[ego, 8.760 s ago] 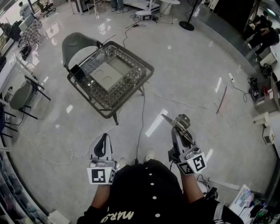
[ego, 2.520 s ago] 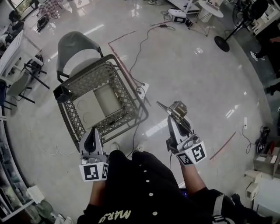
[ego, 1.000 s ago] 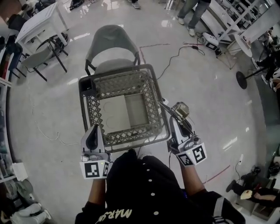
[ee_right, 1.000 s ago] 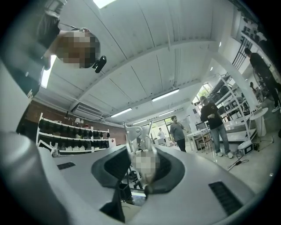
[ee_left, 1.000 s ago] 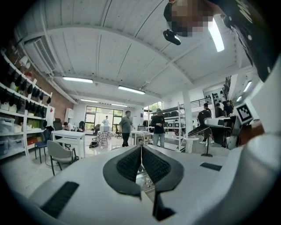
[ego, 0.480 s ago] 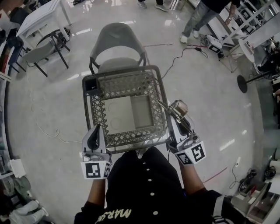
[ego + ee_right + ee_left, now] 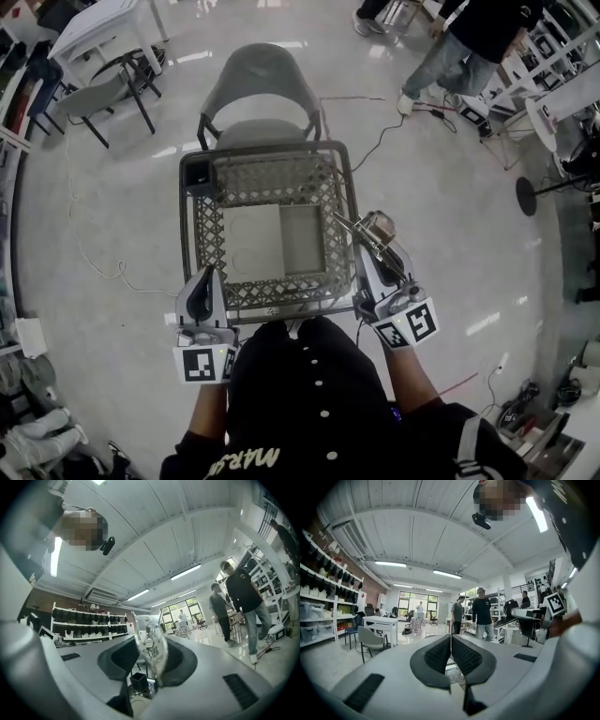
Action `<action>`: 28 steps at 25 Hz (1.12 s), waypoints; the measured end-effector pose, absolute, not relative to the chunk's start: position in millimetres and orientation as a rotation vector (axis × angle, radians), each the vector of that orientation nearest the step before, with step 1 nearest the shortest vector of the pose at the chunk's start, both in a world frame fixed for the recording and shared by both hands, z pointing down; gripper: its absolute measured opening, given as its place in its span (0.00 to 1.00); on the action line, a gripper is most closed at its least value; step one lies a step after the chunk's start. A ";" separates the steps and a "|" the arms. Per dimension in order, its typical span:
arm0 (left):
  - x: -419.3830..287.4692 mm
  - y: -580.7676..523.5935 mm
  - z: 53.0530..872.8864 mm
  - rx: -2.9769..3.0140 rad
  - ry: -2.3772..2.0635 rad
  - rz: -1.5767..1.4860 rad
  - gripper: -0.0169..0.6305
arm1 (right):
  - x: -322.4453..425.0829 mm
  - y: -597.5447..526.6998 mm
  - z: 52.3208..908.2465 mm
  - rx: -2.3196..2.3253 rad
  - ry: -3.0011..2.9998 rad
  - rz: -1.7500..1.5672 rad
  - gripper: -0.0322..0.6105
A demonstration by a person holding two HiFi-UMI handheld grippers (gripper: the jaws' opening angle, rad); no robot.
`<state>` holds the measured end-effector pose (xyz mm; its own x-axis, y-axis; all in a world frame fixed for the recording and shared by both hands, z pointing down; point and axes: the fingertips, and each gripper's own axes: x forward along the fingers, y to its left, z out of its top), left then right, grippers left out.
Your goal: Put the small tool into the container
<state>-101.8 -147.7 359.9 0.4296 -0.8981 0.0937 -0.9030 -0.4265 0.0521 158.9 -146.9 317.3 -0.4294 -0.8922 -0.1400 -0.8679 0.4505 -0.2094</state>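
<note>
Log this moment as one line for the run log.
left gripper: jaws shut, empty | right gripper: jaws shut on small tool | wire basket: tool not yet inside

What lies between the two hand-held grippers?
Between left hand-held gripper and right hand-held gripper: the basket's near wire wall, seen in the head view.

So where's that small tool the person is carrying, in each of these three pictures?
Head view: the small tool is right of centre, in the right gripper's jaws, overlapping the wire basket's right rim.
Left gripper view: not in it.
Right gripper view: low centre, its clear part clamped between the jaws.
Shared landmark: probably the same standing person in a dark top.
</note>
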 end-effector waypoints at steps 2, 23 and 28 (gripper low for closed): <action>-96.4 -149.0 361.0 2.566 -1.636 0.090 0.07 | 161.7 -151.9 321.2 -1.511 2.492 -0.164 0.23; -30.6 -117.3 401.3 2.445 -1.569 0.181 0.07 | 161.4 -193.0 478.7 -1.432 2.775 -0.374 0.23; -15.5 -106.3 421.4 2.379 -1.523 0.214 0.07 | 148.7 -202.0 537.1 -1.410 2.883 -0.452 0.23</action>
